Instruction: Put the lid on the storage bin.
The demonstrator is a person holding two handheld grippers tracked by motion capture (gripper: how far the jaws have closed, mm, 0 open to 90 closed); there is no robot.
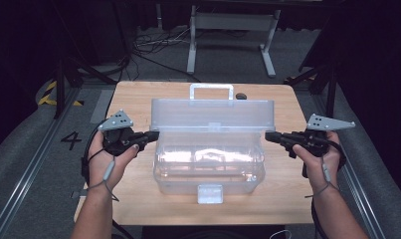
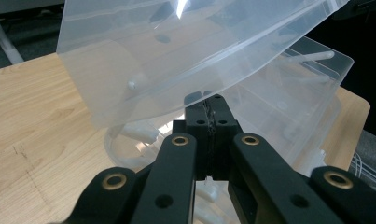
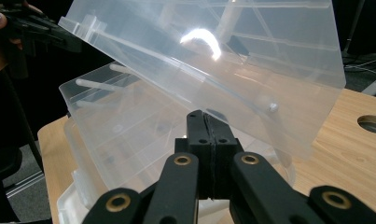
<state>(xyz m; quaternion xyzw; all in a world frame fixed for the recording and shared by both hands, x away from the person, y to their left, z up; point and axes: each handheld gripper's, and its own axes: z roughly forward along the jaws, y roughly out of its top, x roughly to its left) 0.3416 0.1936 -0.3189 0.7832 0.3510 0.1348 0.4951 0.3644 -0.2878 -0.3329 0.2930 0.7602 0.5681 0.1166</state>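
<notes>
Two grippers flank the clear box: left gripper and right gripper, jaws together, empty, point inward at the raised lid's ends.

Left gripper: matte black body, topped by a grey three-cornered plate dotted with small dark holes.
Right gripper: the same black build, with its own grey three-cornered plate and dark holes.
Jaws: black, flat-sided blocks with a ribbed inner face; each carries small dark screw holes.
Linkage arms: broad black bars, each ending in a brass-ringed pivot; plain round holes sit lower down.
Cables: a thin grey cord with a pale oval toggle trails along each wrist; a dark cable loops beside it.
Left hand: bare, no glove.
Right hand: bare, no glove.
Forearms: no sleeves.
</notes>
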